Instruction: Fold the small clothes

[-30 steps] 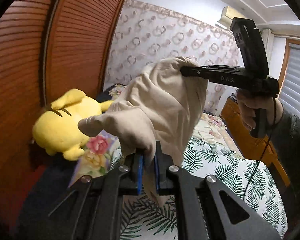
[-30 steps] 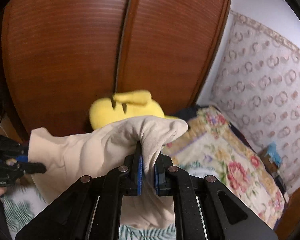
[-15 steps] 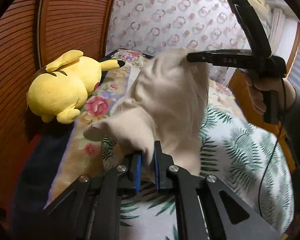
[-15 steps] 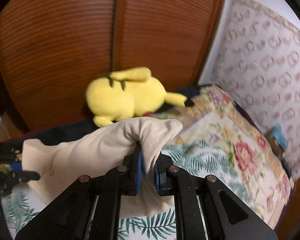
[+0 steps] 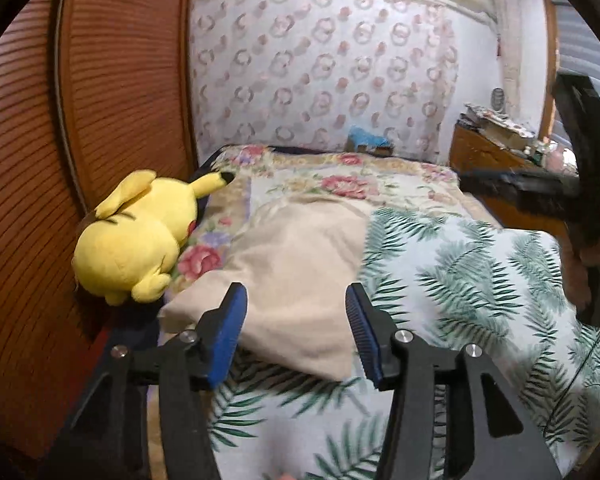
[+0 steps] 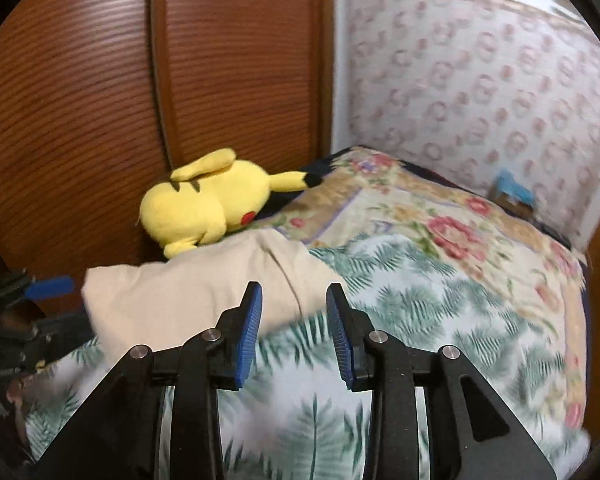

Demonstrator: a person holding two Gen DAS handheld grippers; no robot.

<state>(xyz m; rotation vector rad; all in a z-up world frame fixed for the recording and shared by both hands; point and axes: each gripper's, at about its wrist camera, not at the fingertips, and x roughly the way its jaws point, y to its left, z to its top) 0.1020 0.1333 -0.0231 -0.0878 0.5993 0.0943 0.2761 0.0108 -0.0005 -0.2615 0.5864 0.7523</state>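
A beige small garment (image 5: 296, 272) lies folded on the leaf-print bed cover (image 5: 460, 280), near the bed's left side. My left gripper (image 5: 294, 304) is open and empty, its blue pads just in front of the garment's near edge. In the right wrist view the garment (image 6: 188, 288) lies ahead and to the left. My right gripper (image 6: 294, 304) is open and empty, just short of the garment's right end. The right gripper also shows in the left wrist view (image 5: 540, 192), held above the bed at the right.
A yellow plush toy (image 5: 140, 236) lies against the wooden louvred wardrobe doors (image 5: 100, 120), next to the garment. A floral quilt (image 5: 360, 184) covers the bed's far end. A wooden dresser (image 5: 496, 160) with clutter stands at the back right.
Both grippers held the garment in the air, lowered it onto the bed, then opened and let it go. It now lies flat by the plush toy.
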